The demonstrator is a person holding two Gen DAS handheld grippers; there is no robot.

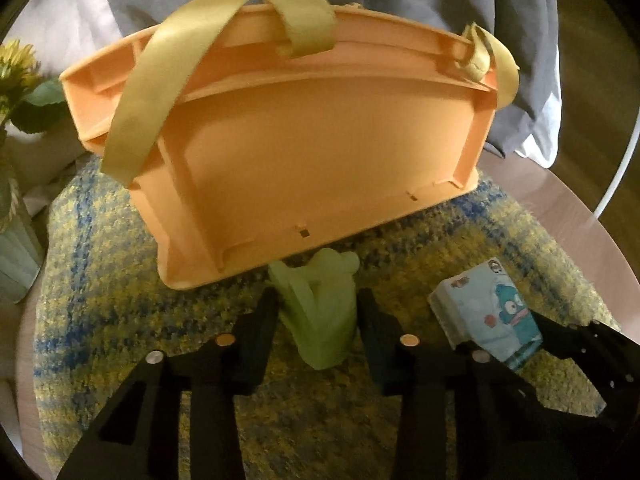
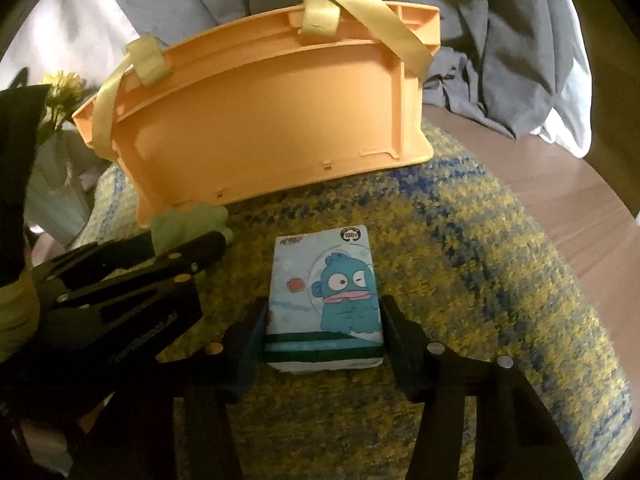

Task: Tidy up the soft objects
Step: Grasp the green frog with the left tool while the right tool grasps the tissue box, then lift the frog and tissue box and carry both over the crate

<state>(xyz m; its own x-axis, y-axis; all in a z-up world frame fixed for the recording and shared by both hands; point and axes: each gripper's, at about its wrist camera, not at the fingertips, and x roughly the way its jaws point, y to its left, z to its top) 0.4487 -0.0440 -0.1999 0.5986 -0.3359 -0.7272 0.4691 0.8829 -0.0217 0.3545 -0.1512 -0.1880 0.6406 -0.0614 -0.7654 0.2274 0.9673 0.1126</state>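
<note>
An orange plastic basket (image 1: 320,152) with yellow strap handles (image 1: 160,92) stands on a yellow-blue mat; it also shows in the right wrist view (image 2: 272,120). A pale green soft toy (image 1: 316,312) lies in front of it, between the fingers of my left gripper (image 1: 318,312), which stand close beside it with small gaps. A light blue tissue pack (image 2: 324,300) with a blue cartoon fish lies between the fingers of my right gripper (image 2: 324,320), which touch its sides. The pack (image 1: 488,312) and right gripper also show in the left wrist view. The toy (image 2: 184,228) and left gripper (image 2: 188,248) show in the right wrist view.
The fuzzy mat (image 2: 480,280) covers a round wooden table (image 2: 580,200). A green ribbed vase (image 1: 16,264) with a yellow flower (image 1: 16,60) stands at the left. Grey and white bedding (image 2: 500,40) lies behind the basket.
</note>
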